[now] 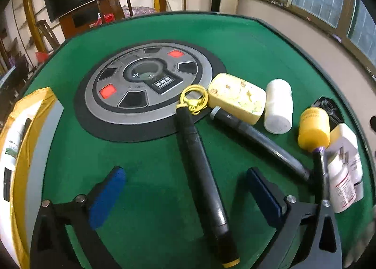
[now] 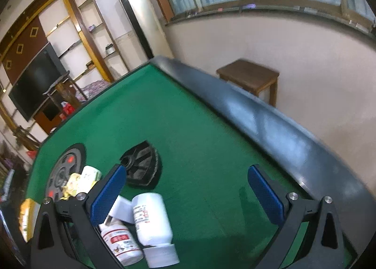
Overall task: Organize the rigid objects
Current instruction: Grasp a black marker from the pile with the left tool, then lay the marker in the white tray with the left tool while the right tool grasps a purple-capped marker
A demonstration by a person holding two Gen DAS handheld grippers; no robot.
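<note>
The left gripper [image 1: 185, 196] is wide open and holds nothing. A long black baton [image 1: 202, 175] lies on the green table [image 1: 145, 151] between its blue fingers [image 1: 107, 198], pointing away toward the yellow ring [image 1: 193, 98]. The right gripper [image 2: 188, 196] is open too, over bare green beside a white bottle [image 2: 151, 219].

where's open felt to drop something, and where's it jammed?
Free: the felt between the black knob and the table's dark rim; also the far felt beyond the grey dial. Crowded: the right cluster of batons, yellow box, white bottles. Both grippers open.
</note>
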